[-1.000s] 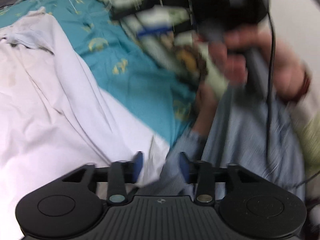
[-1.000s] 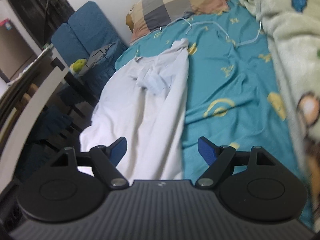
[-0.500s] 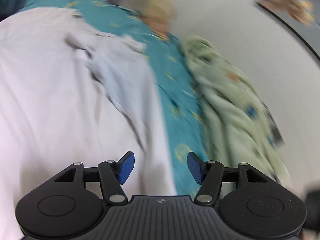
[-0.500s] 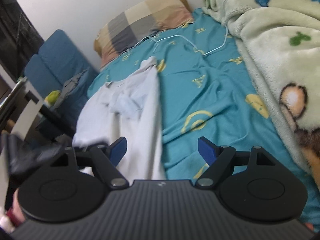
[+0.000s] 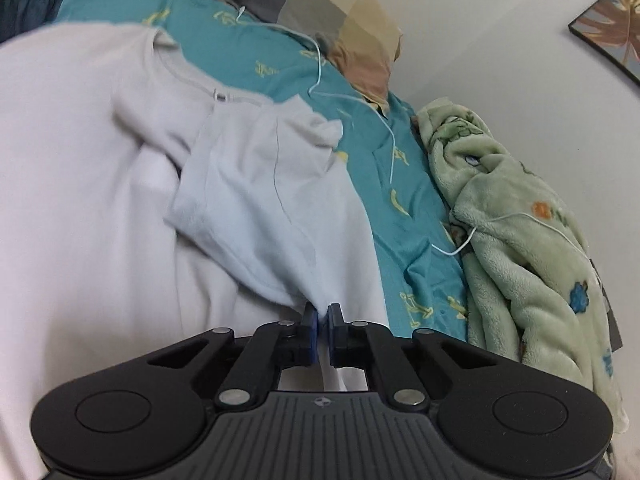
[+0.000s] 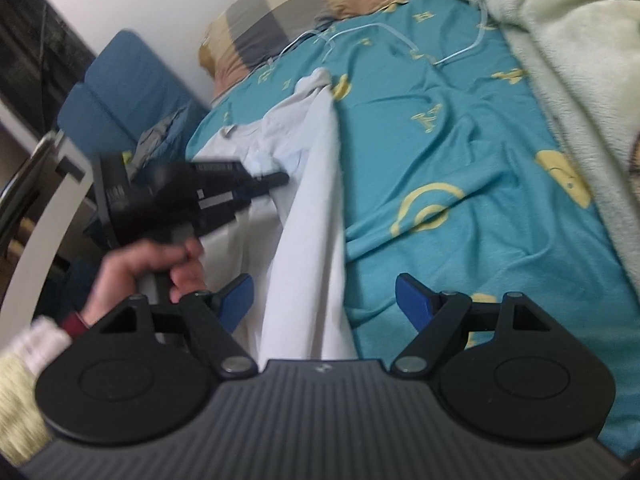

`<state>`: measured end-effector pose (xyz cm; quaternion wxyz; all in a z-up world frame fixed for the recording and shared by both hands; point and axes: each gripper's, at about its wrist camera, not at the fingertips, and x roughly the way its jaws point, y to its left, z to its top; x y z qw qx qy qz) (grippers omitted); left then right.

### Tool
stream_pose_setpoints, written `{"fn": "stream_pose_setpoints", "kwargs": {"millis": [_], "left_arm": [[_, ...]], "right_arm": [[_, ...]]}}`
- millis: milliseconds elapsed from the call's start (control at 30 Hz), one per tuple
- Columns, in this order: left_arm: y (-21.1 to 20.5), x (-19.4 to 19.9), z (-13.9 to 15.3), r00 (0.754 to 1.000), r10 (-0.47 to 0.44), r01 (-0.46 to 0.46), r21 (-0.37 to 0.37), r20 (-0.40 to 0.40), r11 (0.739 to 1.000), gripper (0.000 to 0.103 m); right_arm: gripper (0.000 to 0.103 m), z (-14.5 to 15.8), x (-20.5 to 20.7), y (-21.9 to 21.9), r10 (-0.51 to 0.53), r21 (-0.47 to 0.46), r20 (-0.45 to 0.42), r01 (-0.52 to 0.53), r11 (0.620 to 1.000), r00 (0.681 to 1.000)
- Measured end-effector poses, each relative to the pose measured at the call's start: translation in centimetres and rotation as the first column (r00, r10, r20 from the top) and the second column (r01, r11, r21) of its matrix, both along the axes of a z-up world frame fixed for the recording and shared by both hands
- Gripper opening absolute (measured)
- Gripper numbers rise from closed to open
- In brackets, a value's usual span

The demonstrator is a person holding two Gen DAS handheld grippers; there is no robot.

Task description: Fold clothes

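A pale white-blue T-shirt (image 5: 120, 168) lies spread on the teal bedsheet (image 5: 404, 216), its collar toward the pillow and one sleeve (image 5: 256, 192) folded inward. My left gripper (image 5: 322, 320) is shut on the hem of that sleeve. In the right wrist view the shirt (image 6: 308, 240) runs as a long strip between my right gripper's open blue fingers; the right gripper (image 6: 324, 300) is empty above it. The left gripper (image 6: 280, 179) shows there too, blurred, held by a hand at the shirt's sleeve.
A checked pillow (image 5: 312, 16) lies at the head of the bed. A green fleece blanket (image 5: 532, 248) is bunched along the right side by the wall. A thin white cord (image 5: 390, 148) trails across the sheet. A blue chair (image 6: 128, 92) stands left of the bed.
My left gripper has swung toward the shirt's sleeve and shut on it; it was open before. My right gripper has shifted a little over the shirt and stays open.
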<state>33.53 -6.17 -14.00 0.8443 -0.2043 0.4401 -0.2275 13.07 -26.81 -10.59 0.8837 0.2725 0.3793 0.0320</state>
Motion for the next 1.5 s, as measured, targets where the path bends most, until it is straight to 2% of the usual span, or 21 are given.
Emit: {"fn": "stream_pose_setpoints", "kwargs": {"millis": [100, 167, 233, 333, 367, 500, 567, 633, 800, 833, 900, 1000, 1100, 1233, 1267, 1500], "left_arm": [[1.0, 1.4, 0.9, 0.999, 0.051, -0.051, 0.083, 0.001, 0.995, 0.005], [1.4, 2.2, 0.2, 0.997, 0.08, -0.076, 0.146, -0.018, 0.986, 0.005], [1.7, 2.7, -1.3, 0.995, 0.09, -0.082, 0.175, -0.037, 0.981, 0.005], [3.5, 1.3, -1.7, 0.993, 0.113, -0.108, 0.134, -0.026, 0.985, 0.008], [4.6, 0.5, -1.3, 0.991, 0.133, -0.129, 0.119, -0.024, 0.984, 0.016], [9.0, -2.4, 0.0, 0.977, 0.214, -0.213, 0.06, -0.018, 0.975, 0.028], [11.3, -3.8, 0.7, 0.967, 0.255, -0.254, 0.03, -0.016, 0.967, 0.043], [13.5, -5.3, 1.3, 0.956, 0.294, -0.294, -0.001, -0.016, 0.956, 0.053], [19.0, -8.9, 3.0, 0.92, 0.391, -0.392, -0.075, -0.022, 0.917, 0.062], [20.8, -9.1, 2.8, 0.898, 0.439, -0.44, -0.104, -0.041, 0.892, 0.063], [24.2, -8.8, 1.9, 0.843, 0.53, -0.537, -0.181, -0.09, 0.824, 0.063], [28.0, -7.7, 0.0, 0.78, 0.601, -0.624, -0.286, -0.173, 0.727, 0.065], [29.8, -6.2, -1.7, 0.759, 0.615, -0.649, -0.324, -0.214, 0.688, 0.067], [31.0, -3.9, -5.0, 0.746, 0.611, -0.666, -0.304, -0.264, 0.681, 0.065], [31.3, -3.6, -5.5, 0.742, 0.613, -0.67, -0.319, -0.271, 0.67, 0.066], [33.2, -1.8, -8.8, 0.711, 0.627, -0.694, -0.456, -0.316, 0.557, 0.064]], "right_arm": [[0.08, -0.3, 0.4, 1.4, 0.069, -0.028, -0.014, -0.069, 0.997, 0.998], [0.079, -0.6, 0.7, 2.5, 0.122, -0.049, -0.03, -0.123, 0.991, 0.992], [0.079, -1.1, 0.8, 3.5, 0.176, -0.075, -0.056, -0.18, 0.981, 0.983], [0.079, -1.8, 0.8, 4.4, 0.223, -0.101, -0.084, -0.231, 0.968, 0.971], [0.079, -1.9, 0.8, 4.4, 0.225, -0.108, -0.088, -0.233, 0.966, 0.971], [0.079, -2.0, 0.8, 4.4, 0.212, -0.13, -0.093, -0.223, 0.966, 0.973], [0.079, -1.8, 0.7, 4.2, 0.2, -0.132, -0.084, -0.21, 0.969, 0.976], [0.079, -1.5, 0.5, 4.0, 0.19, -0.126, -0.072, -0.198, 0.972, 0.979], [0.079, -0.8, -0.5, 3.5, 0.165, -0.086, -0.049, -0.169, 0.982, 0.985], [0.079, -0.7, -0.7, 3.3, 0.159, -0.074, -0.047, -0.162, 0.984, 0.986], [0.079, -0.5, -1.0, 3.2, 0.145, -0.057, -0.047, -0.148, 0.987, 0.988], [0.079, -0.8, -0.9, 3.2, 0.127, -0.061, -0.067, -0.131, 0.99, 0.99], [0.079, -1.3, -0.4, 3.3, 0.115, -0.083, -0.087, -0.122, 0.989, 0.99], [0.079, -1.8, 0.6, 3.9, 0.112, -0.113, -0.105, -0.124, 0.986, 0.988], [0.079, -1.9, 0.9, 4.1, 0.113, -0.119, -0.107, -0.126, 0.985, 0.988], [0.079, -2.5, 3.0, 5.5, 0.119, -0.135, -0.126, -0.136, 0.982, 0.985]]}}
